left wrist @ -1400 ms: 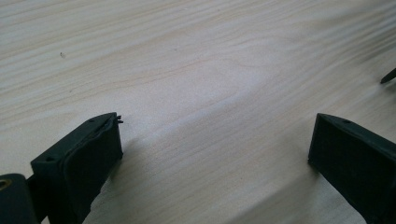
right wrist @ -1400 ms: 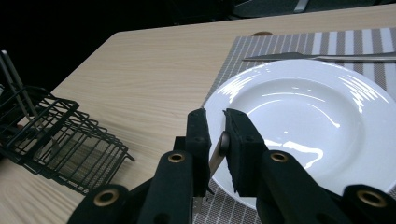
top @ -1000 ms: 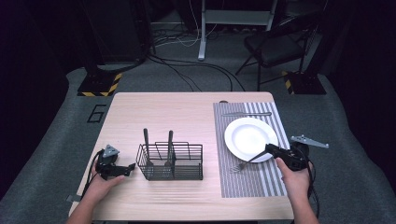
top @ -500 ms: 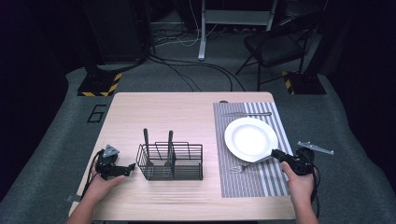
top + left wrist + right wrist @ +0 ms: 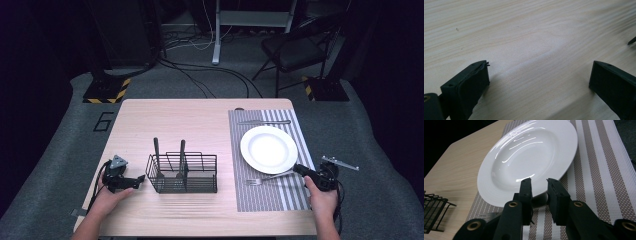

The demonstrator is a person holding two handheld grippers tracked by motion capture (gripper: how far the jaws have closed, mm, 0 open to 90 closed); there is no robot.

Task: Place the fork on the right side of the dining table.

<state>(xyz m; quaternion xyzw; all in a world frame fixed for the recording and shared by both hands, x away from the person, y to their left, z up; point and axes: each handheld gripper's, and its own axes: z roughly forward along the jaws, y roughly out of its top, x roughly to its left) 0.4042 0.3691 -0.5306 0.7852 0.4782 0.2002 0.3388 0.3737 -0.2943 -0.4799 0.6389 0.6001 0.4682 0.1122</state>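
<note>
A silver fork (image 5: 265,177) lies on the striped placemat (image 5: 265,200), just in front of the white plate (image 5: 269,149). My right gripper (image 5: 298,169) is at the mat's right edge, shut on the end of the fork's handle. In the right gripper view its jaws (image 5: 539,181) stand close together around the dark handle end (image 5: 539,200), with the plate (image 5: 529,157) right behind. My left gripper (image 5: 137,181) rests on the bare wood just left of the black wire basket (image 5: 182,172). It is open (image 5: 539,67), with nothing between the fingers.
Two utensil handles stand upright in the wire basket (image 5: 434,207). A knife (image 5: 264,121) lies across the far end of the placemat (image 5: 599,170). Bare wood spans the table (image 5: 175,125) behind the basket. A chair and cables are on the floor beyond.
My right gripper has drawn back toward the table's right edge and lowered, and the fork has shifted slightly with it. The left gripper has stayed still.
</note>
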